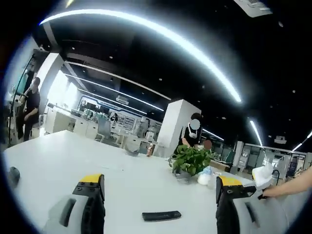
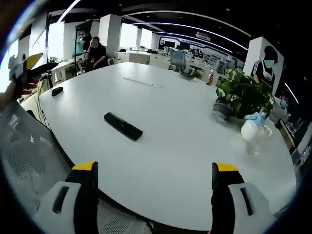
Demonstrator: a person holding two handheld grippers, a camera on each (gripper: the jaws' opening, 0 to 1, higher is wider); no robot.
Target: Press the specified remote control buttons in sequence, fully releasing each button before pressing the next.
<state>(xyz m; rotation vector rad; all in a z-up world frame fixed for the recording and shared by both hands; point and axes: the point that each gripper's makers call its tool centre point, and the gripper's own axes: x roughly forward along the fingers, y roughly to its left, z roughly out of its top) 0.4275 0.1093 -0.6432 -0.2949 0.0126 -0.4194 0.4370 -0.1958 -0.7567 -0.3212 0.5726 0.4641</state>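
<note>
Both grippers hang above the big white table (image 2: 161, 146), nothing in either claw. Left gripper (image 1: 160, 192): jaws stand wide apart, yellow-tipped, bare table between them. Right gripper (image 2: 154, 183): jaws likewise spread wide, holding nothing.

The remote control (image 2: 123, 126), a slim black bar, lies flat on the table. In the right gripper view it sits at about 11 o'clock from the gap between the jaws, well apart from both tips. In the left gripper view the same remote (image 1: 161, 215) lies low between the jaws, at roughly 6 o'clock of the frame, nearer but not touched.

Other items on the table: a potted plant (image 2: 241, 95) at 2 o'clock in the right gripper view, a spray bottle (image 2: 253, 129) just beside it, a small dark object (image 2: 57, 90) far off at 10 o'clock. People stand in the background.

Judgement: no button is being pressed now; neither tip is on the remote. The pressing sequence looks wholly or mostly ahead. Which buttons count cannot be read; they are too small to make out.
</note>
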